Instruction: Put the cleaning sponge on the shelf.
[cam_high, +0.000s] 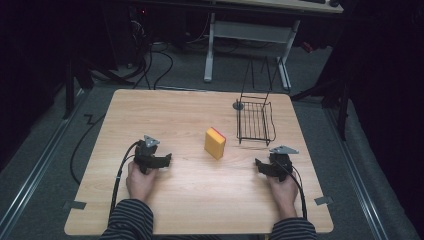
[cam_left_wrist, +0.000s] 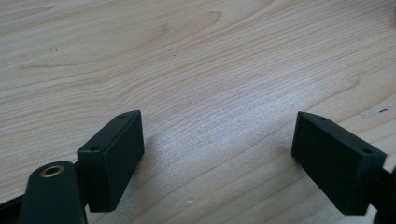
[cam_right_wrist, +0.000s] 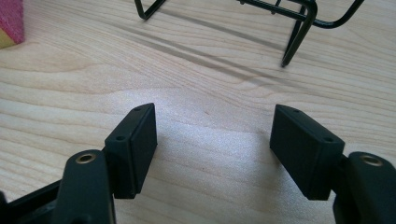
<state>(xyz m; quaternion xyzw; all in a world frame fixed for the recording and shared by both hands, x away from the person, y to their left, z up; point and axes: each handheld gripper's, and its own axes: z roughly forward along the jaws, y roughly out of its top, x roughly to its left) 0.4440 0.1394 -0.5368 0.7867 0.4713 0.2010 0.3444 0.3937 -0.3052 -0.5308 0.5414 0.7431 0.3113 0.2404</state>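
A yellow sponge with a red top face (cam_high: 215, 142) stands near the middle of the wooden table (cam_high: 190, 200); its corner shows at the upper left of the right gripper view (cam_right_wrist: 10, 23). A black wire rack (cam_high: 255, 121) stands behind and to the right of it, its feet visible up close (cam_right_wrist: 299, 32). My left gripper (cam_high: 167, 160) rests low over the table left of the sponge, open, with bare wood between its jaws (cam_left_wrist: 219, 140). My right gripper (cam_high: 259, 164) sits right of the sponge, in front of the rack, also open and empty (cam_right_wrist: 215, 135).
A small dark round object (cam_high: 238, 105) lies at the rack's back left corner. Beyond the table's far edge stand a white desk frame (cam_high: 250, 40) and floor cables (cam_high: 160, 65). Bits of grey tape (cam_high: 324, 200) mark the table's front corners.
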